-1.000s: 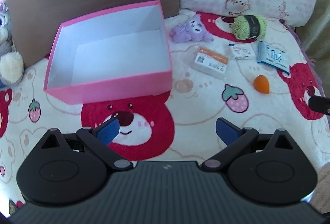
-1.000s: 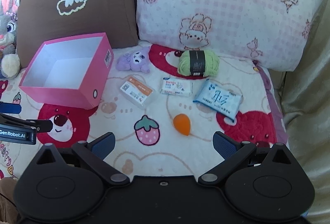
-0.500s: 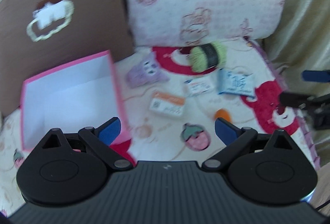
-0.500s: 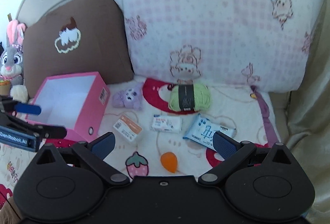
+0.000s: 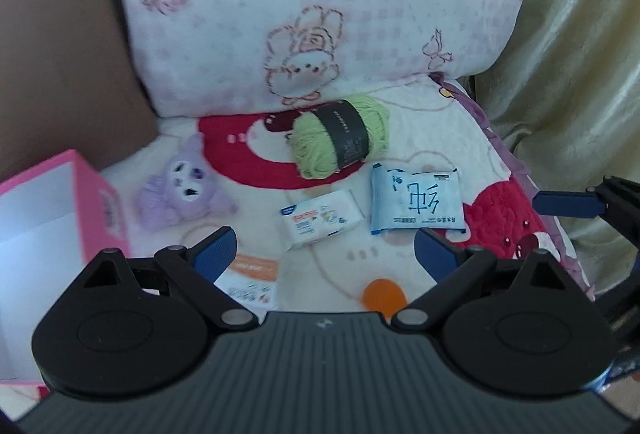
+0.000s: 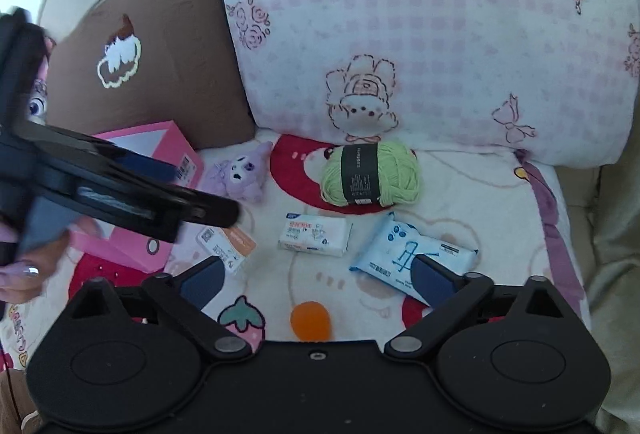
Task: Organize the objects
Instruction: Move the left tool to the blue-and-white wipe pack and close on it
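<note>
Left wrist view shows the left tool (image 5: pixel 325 251) hanging open over a printed bed blanket (image 5: pixel 420 162), its blue pads spread wide with nothing between them. Past it lie the loose items: a green yarn ball (image 5: pixel 340 142) near the pink-checked pillow (image 5: pixel 320 2), a white tissue pack (image 5: pixel 320 223) and a blue wipes pack (image 5: pixel 416 203) just beside each other, a purple plush toy (image 5: pixel 182 190) to the left, an orange-and-white card pack (image 5: pixel 250 280) partly hidden behind the left finger, and a small orange sponge (image 5: pixel 383 293) at the tool body's edge. The pink box (image 5: pixel 106 202) stands at the left, and the part of its white interior that shows holds nothing. In the right wrist view the right tool (image 6: pixel 316 278) is likewise open and empty, low over the same spread, while the left tool crosses the frame in front of the box, held by a hand (image 6: pixel 28 266). Judging from this, the organizing has barely begun: all six items rest on the blanket and none is in the box. Presumably each must be picked up and placed inside, one after another.
</note>
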Motion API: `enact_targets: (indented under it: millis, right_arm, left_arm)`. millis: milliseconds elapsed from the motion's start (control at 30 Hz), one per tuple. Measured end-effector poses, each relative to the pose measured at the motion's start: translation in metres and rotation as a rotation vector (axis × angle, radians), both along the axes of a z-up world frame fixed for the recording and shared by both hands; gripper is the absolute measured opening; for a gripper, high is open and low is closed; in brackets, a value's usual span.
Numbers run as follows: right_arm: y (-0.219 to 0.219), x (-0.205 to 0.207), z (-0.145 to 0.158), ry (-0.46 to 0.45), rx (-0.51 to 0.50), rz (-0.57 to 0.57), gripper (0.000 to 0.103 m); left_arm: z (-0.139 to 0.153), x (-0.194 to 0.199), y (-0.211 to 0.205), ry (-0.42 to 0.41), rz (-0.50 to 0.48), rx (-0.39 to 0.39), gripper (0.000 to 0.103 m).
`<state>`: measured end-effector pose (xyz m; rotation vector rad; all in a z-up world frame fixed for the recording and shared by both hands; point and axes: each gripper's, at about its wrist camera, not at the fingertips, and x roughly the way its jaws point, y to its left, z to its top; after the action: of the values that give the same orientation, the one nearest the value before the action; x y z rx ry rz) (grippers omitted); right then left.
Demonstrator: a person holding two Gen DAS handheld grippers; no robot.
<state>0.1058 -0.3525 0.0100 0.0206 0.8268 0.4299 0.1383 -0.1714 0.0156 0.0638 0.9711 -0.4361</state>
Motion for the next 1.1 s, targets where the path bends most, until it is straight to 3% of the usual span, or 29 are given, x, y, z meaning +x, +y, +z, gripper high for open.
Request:
enact_targets:
  millis: [133, 467, 700, 933, 1100]
  right_arm:
    - [-0.014, 0.012, -0.011, 0.052, 0.071, -0.049, 0.098]
    - [-0.038, 0.049, -0.068, 0.121, 0.080, -0.185, 0.096]
    - [-0.055, 0.063, -0.087, 0.127, 0.098, -0.249, 0.094]
    - [-0.067, 0.076, -0.106, 0.156, 0.091, -0.287, 0.083]
    - [-0.072, 0.084, -0.124, 0.195, 0.079, -0.300, 0.066]
  left_arm:
    - [-0.018, 0.016, -0.014, 0.025, -0.022, -0.032, 0.094]
    - [-0.066, 0.047, -0.053, 0.087, -0.066, -0.099, 0.086]
    - [-0.083, 0.059, -0.074, 0.061, -0.122, -0.124, 0.068]
    - [-0.109, 0.073, -0.096, 0.116, -0.141, -0.141, 0.049]
    - [-0.125, 0.083, -0.106, 0.140, -0.103, -0.115, 0.036]
